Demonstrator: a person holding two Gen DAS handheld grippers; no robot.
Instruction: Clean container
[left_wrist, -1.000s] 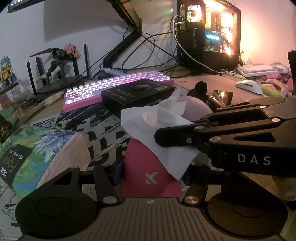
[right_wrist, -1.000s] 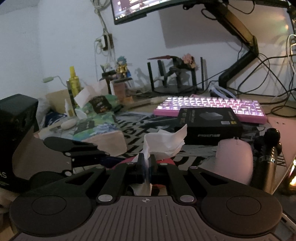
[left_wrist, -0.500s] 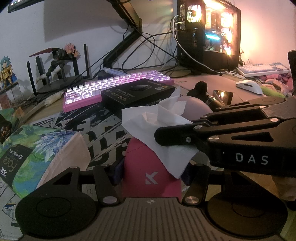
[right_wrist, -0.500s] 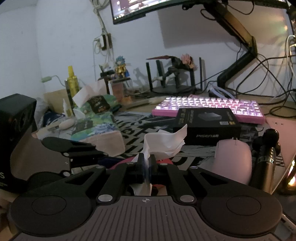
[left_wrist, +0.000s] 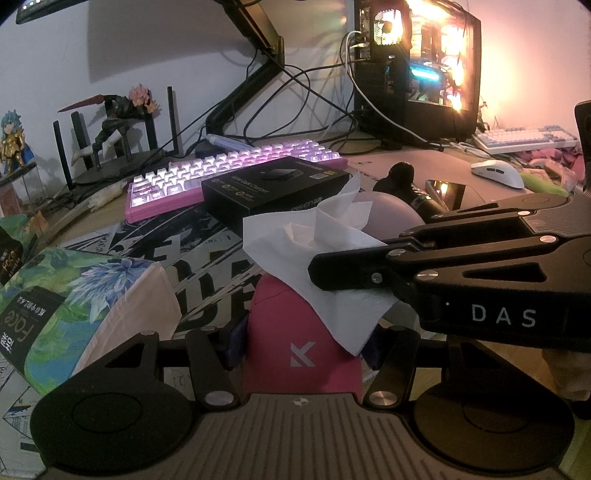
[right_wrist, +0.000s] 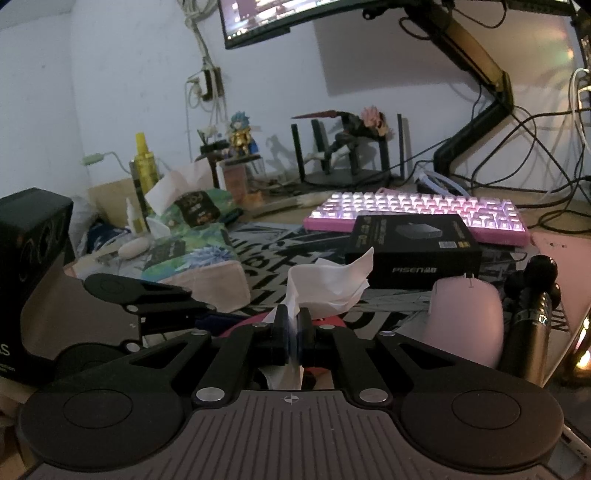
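My left gripper (left_wrist: 301, 343) is shut on a pink container (left_wrist: 295, 343) with a white K logo, holding it by its sides. My right gripper (right_wrist: 293, 325) is shut on a white tissue (right_wrist: 328, 284). In the left wrist view the right gripper (left_wrist: 325, 271) reaches in from the right and presses the tissue (left_wrist: 314, 254) onto the top of the container. In the right wrist view only a red-pink sliver of the container (right_wrist: 325, 323) shows below the tissue.
A pack of tissues (left_wrist: 74, 295) lies at the left. A black box (left_wrist: 277, 188) and a lit pink keyboard (left_wrist: 221, 166) are behind. A pale pink mouse (right_wrist: 465, 321) and a black handle (right_wrist: 532, 314) lie to the right. A computer case (left_wrist: 417, 66) stands far right.
The right wrist view has shifted slightly, and the tissue sits a little differently over the container. The left gripper has not moved.
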